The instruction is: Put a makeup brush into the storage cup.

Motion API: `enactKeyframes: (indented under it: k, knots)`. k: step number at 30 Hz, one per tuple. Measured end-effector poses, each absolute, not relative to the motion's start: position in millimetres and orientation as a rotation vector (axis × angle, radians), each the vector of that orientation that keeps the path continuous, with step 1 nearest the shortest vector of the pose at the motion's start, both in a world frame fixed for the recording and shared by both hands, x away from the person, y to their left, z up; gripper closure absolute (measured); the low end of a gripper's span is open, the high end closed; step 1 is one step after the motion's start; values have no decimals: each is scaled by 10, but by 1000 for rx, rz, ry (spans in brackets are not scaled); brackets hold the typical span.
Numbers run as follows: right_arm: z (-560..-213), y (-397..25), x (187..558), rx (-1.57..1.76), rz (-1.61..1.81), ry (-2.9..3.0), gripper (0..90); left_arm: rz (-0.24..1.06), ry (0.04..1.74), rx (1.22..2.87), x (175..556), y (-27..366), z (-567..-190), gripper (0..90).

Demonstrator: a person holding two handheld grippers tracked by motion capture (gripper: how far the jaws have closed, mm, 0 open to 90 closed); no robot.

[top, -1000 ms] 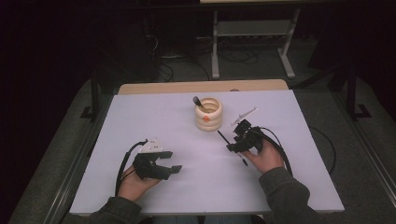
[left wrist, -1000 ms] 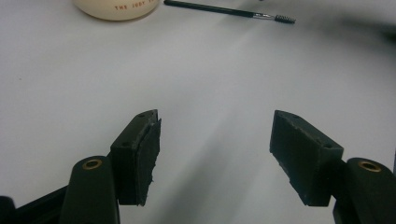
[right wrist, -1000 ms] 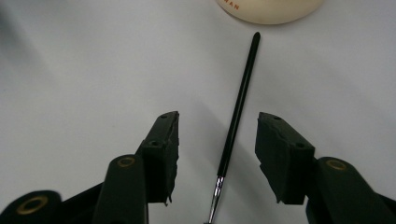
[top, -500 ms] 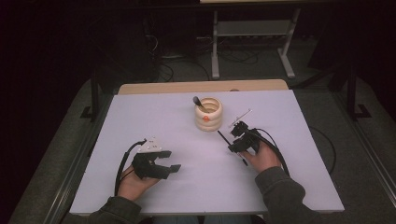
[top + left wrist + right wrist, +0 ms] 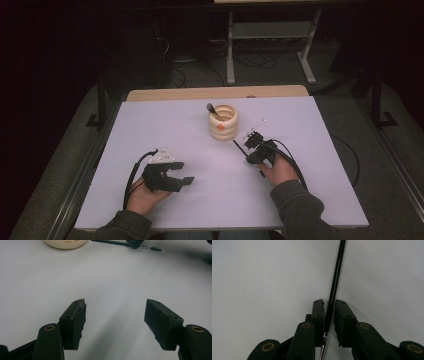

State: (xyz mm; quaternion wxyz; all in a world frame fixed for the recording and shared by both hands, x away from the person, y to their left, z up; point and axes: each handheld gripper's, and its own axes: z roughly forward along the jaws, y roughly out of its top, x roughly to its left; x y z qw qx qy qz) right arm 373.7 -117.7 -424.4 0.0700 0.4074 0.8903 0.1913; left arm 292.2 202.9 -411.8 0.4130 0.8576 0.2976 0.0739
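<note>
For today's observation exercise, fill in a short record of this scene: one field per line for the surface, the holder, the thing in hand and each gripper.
surface: white table, seen in the high view
holder: cream ribbed cup near the table's far middle, with a dark-tipped tool standing in it
thing held: thin black brush, a slim dark handle with a small bristle tip
right gripper: jaws closed on the brush handle, just right of the cup
left gripper: jaws wide apart, nothing between them, low over the table

Right gripper (image 5: 329, 305) clamps a thin black stick (image 5: 336, 277). The stick runs up past the jaws, over the white table (image 5: 262, 277).
</note>
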Motion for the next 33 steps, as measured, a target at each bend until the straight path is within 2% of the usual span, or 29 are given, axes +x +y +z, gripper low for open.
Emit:
enactKeyframes:
  k: [10, 33]
  knots:
    - [-4246, -1114, 3706, 1250, 538, 2655, 847, 188, 749, 2155, 2939, 2038, -4116, 333]
    - [-4195, -1455, 3716, 1274, 730, 2729, 854, 171, 726, 2174, 2941, 1990, -4103, 351]
